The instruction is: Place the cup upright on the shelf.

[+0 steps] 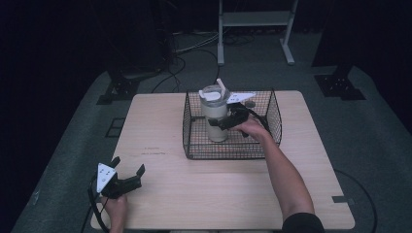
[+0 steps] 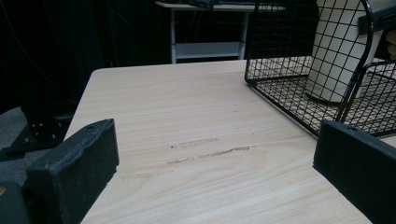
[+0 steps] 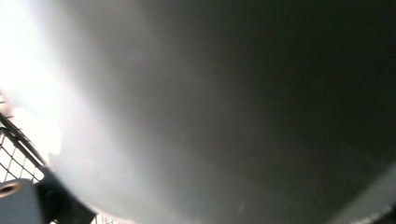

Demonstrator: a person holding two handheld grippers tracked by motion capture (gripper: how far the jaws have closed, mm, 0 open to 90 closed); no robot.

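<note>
1. Two ways I'd guess this goes bad. The tall cream tumbler (image 1: 214,116) stands upright inside the black wire basket (image 1: 274,119), with the right gripper (image 1: 229,120) pressed against its side at about mid-height. It's tall and narrow, so a sideways shove or a loose hold could tip it against the mesh.
2. Second risk: the straw (image 1: 221,85) and lid (image 1: 212,93) stick up above the basket rim. Lifting it out at a tilt could catch the wire, or spill if there's liquid in it (can't tell).
3. From the right gripper view, the tumbler wall (image 3: 196,107) sits right up against the camera, so it's deep between the jaws. Looks like they're pinching it, but honestly I can't tell for sure.
4. Left gripper (image 1: 127,175) rests near the worktop's (image 1: 194,189) front left corner, jaws spread wide, nothing between them, well apart from the basket.
</note>
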